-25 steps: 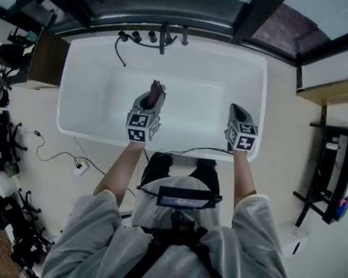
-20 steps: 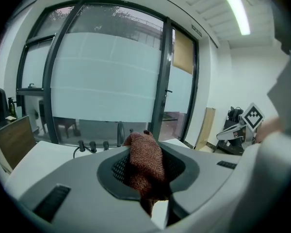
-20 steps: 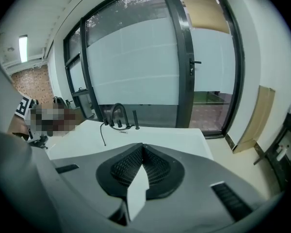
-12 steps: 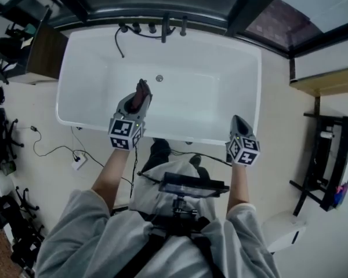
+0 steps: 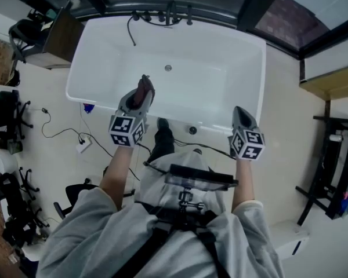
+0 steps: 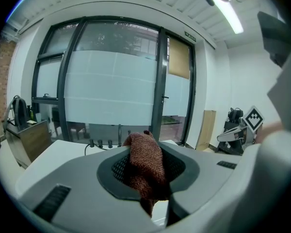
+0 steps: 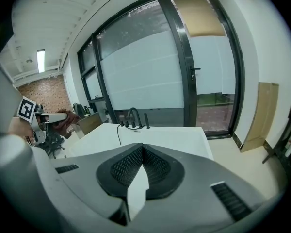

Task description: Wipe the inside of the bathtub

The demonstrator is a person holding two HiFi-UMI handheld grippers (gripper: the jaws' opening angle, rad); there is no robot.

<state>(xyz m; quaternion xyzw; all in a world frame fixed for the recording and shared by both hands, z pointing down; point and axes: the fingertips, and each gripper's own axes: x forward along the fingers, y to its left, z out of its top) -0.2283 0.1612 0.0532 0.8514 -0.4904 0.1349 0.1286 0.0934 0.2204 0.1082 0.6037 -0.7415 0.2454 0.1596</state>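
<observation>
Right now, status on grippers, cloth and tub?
Left gripper shut on brown cloth, held above bathtub, not wiping. Right gripper shut, empty. Black hose dangles inside far end.

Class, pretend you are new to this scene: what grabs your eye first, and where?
A large white bathtub spans the upper half of the head view. By its near rim the left gripper is shut on a reddish-brown cloth, while the right gripper beside it is shut on nothing.

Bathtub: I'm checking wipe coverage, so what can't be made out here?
Head view: near inner wall of the bathtub, hidden by its rim and the left hand-held gripper.
Left gripper view: bathtub floor, behind the brown cloth.
Dirt or streaks: too small anywhere.
</observation>
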